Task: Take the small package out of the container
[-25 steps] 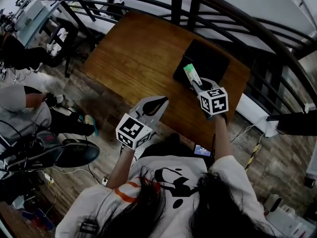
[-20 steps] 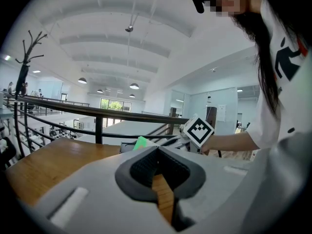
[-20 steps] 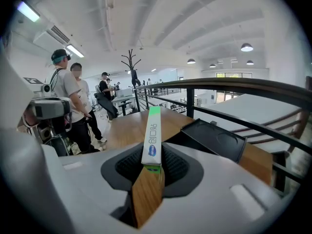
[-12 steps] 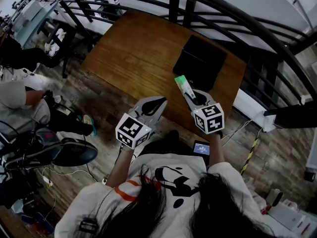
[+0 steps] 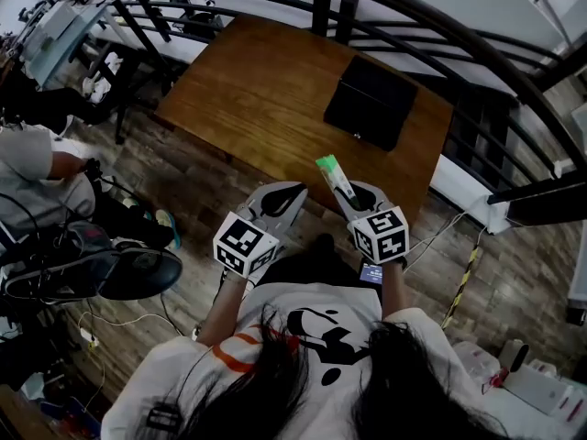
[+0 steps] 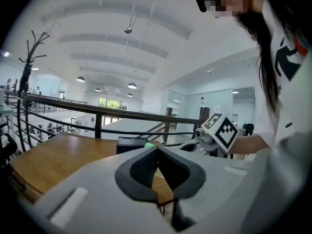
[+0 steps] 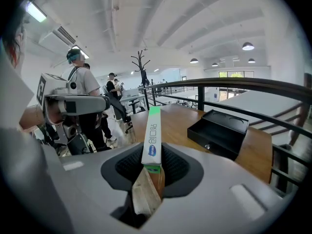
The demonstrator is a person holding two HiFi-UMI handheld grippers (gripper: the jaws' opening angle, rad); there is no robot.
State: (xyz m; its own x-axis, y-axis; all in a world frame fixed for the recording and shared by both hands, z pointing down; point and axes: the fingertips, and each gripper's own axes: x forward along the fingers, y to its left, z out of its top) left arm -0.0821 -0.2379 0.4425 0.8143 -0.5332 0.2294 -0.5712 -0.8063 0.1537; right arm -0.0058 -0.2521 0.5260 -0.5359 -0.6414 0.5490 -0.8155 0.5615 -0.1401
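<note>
The right gripper [image 7: 152, 168] has its fingers [image 7: 126, 168] pinched down on the small package [image 7: 152, 139], a slim white carton with a green end and a blue oval logo. The gap is only as wide as the carton. Left gripper [image 6: 157, 165] is holding nothing, with its dark ribbed fingers [image 6: 141, 168] pressed together at the tips.

Seen from the head camera, the right gripper [image 5: 348, 197] holds the package [image 5: 334, 174] in the air over the near edge of the brown wooden desk [image 5: 261, 90]. It's well apart from the black rectangular container [image 5: 374, 104], which sits at the far right of the desk. The left gripper [image 5: 290, 193] hangs just left of it, near the same desk edge.

Hard to see: the near end of the package is buried between the pads, and a brown paper-like scrap hangs under it, can't tell what that is. The print on the carton is too small to read. In the left gripper view the fingers cover most of the container [image 6: 129, 142], and only its top edge pokes out.

The package's long axis runs along the right gripper's fingers, with the green end pointing away from the person, far and a bit left across the desk.
</note>
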